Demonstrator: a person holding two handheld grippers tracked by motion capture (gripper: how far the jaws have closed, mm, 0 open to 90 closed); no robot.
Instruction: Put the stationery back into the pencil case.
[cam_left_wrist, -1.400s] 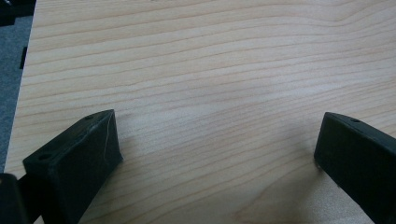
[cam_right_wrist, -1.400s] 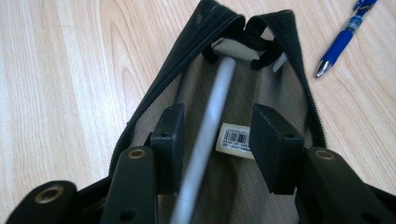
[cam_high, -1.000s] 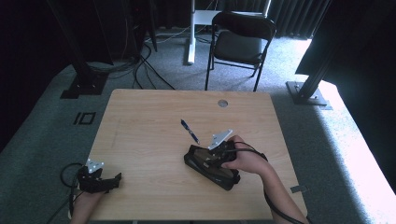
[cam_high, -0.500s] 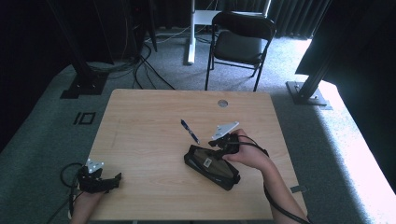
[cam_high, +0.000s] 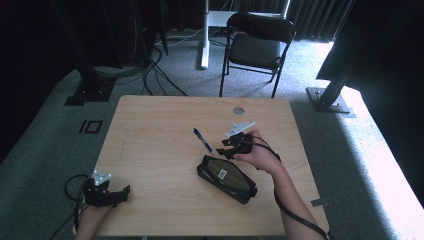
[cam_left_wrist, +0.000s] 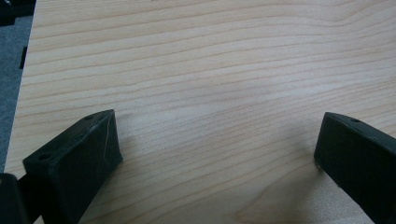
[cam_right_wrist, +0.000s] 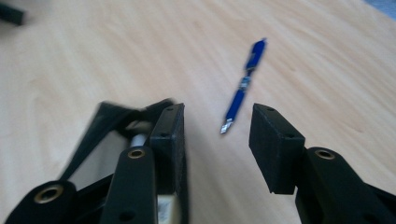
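Observation:
A blue pen (cam_high: 202, 140) lies on the wooden table (cam_high: 150, 130), slanting toward a black pencil case (cam_high: 227, 178) that sits just nearer to me. My right gripper (cam_high: 221, 145) hovers right of the pen and just beyond the case's far end, jaws pointing left. In the right gripper view its jaws (cam_right_wrist: 217, 130) stand apart with bare wood between them, the pen (cam_right_wrist: 243, 88) just ahead and the case's open mouth (cam_right_wrist: 107, 135) behind the left jaw. My left gripper (cam_high: 122, 194) rests at the table's front left corner, open (cam_left_wrist: 217, 144) over bare wood.
A black folding chair (cam_high: 257, 47) stands beyond the table's far edge. A round cable hole (cam_high: 238, 110) sits near the far edge of the tabletop. Cables (cam_high: 150, 75) and black stand feet (cam_high: 87, 92) lie on the grey carpet at the back left.
My right gripper has moved off the pencil case toward the far side, closer to the pen. The left gripper, the pen and the case have stayed put.

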